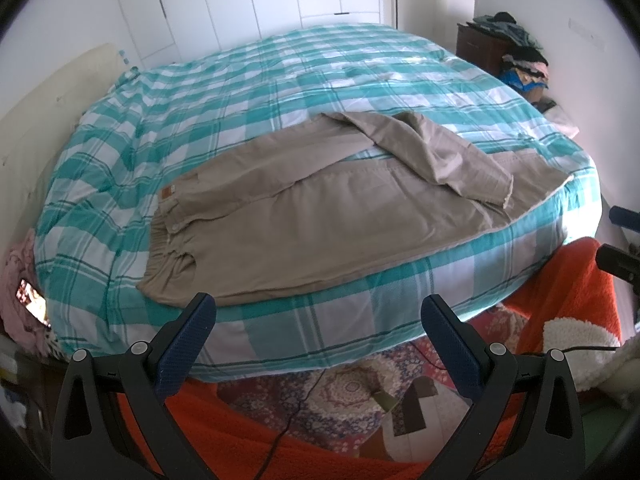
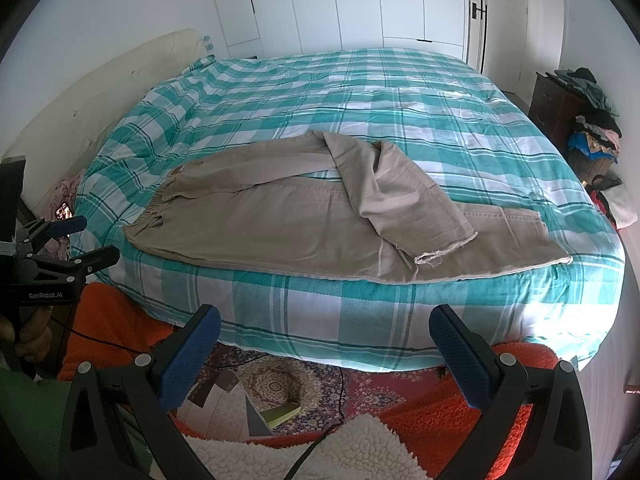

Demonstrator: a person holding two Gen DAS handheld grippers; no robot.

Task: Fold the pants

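Hovering off near edge of bed point(image 2: 360, 80), both grippers wide open, nothing held: left gripper point(image 1: 318, 320), right gripper point(image 2: 324, 332). Pants point(image 2: 280, 224) lie along near edge w/ waistband left, far leg flopped across near leg, prob. needs straightening first. Clothes pile point(image 2: 596, 136) far right, clear of work; cable point(image 2: 340, 384) on floor.

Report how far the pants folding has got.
Done: the beige pants lie on the checked bed, far leg flopped across the near one. In hand: nothing; left gripper and right gripper hang open, off the bed. Left: all the folds.
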